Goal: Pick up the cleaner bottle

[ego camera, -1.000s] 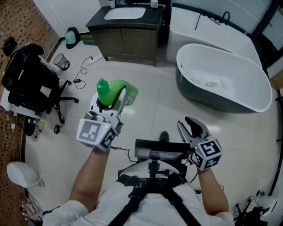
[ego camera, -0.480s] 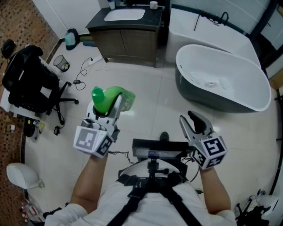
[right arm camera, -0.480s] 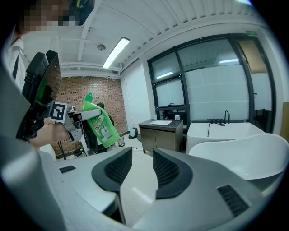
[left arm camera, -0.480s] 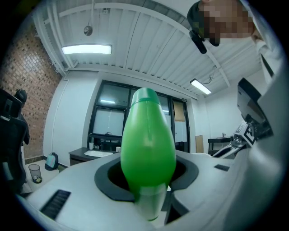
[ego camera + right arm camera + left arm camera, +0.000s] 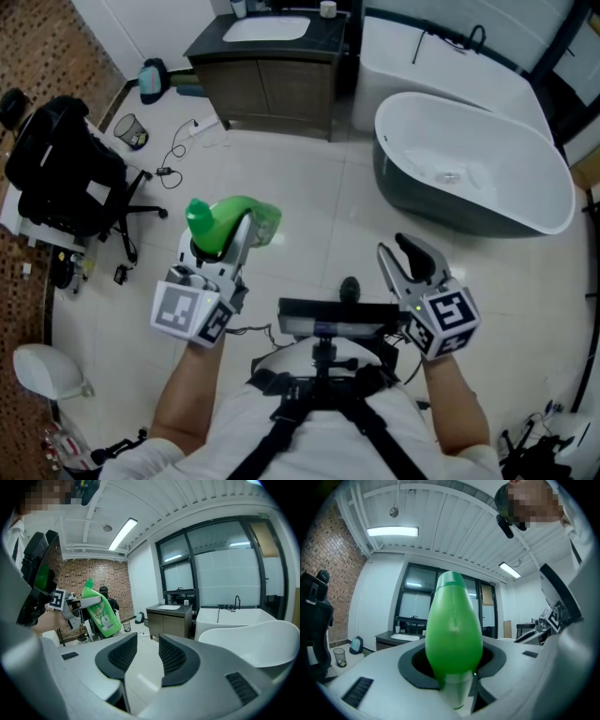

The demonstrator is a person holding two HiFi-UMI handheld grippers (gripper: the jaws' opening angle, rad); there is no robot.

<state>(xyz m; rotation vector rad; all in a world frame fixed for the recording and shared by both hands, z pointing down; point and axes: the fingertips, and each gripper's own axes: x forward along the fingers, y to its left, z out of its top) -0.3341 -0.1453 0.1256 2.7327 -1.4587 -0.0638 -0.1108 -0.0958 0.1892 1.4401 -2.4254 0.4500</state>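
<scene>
Since the earlier frame the left tongs point(image 5: 221, 246) had carried the green bottle point(image 5: 232, 219) a little toward the left of the head view and slightly lower, while the right tongs point(image 5: 394, 255) had barely shifted. The left tongs point(image 5: 453, 670) pinched the green bottle point(image 5: 453, 630) between both dark pads, the bottle filling the gap and reaching out ahead of them. In the head view it was held in the air above the pale tiled floor point(image 5: 328, 211), tilted, with its cap toward the office chair point(image 5: 66, 169). The right tongs point(image 5: 147, 645) stood spread by a narrow gap with nothing between the ribbed pads; past them the green bottle point(image 5: 101, 610) showed off to the left. A white bathtub point(image 5: 478, 159) lay beyond the right tongs, and a dark sink cabinet point(image 5: 267, 84) stood against the far wall, well apart from both tongs.
</scene>
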